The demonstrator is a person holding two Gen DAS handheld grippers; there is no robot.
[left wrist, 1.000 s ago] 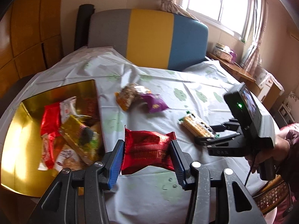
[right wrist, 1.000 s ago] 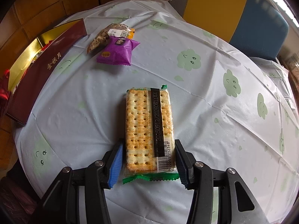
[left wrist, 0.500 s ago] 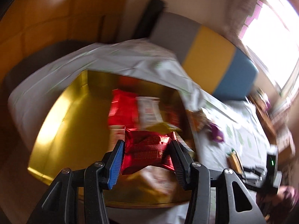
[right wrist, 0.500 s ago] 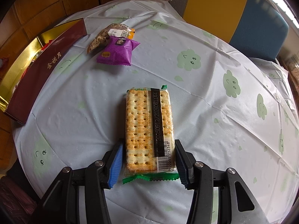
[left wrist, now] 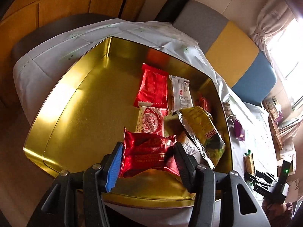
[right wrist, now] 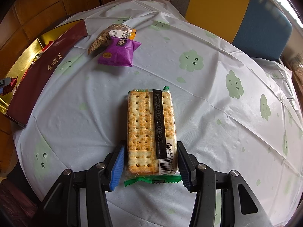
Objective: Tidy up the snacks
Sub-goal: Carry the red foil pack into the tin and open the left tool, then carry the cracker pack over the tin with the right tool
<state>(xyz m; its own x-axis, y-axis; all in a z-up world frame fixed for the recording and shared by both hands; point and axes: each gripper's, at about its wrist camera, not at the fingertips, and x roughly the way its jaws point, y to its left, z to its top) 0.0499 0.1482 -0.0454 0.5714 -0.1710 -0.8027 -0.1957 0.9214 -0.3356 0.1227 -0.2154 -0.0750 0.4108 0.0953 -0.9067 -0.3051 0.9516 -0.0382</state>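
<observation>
Left hand-held gripper (left wrist: 147, 158) jaws are opening around a red snack packet (left wrist: 147, 154) over the gold tin (left wrist: 75, 113); right hand-held gripper (right wrist: 150, 162) is straddling a cracker pack (right wrist: 151, 130) barcoded 6922251712348, grip uncertain.

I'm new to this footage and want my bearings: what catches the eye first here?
The shiny gold tin fills the left view, with snack packets piled toward its right side. Over it, the left tongs are opening around a red packet that is between them. In the right view, the right tongs straddle a cracker pack lying on the cloud-print tablecloth, with a purple packet farther off near the tin.
</observation>
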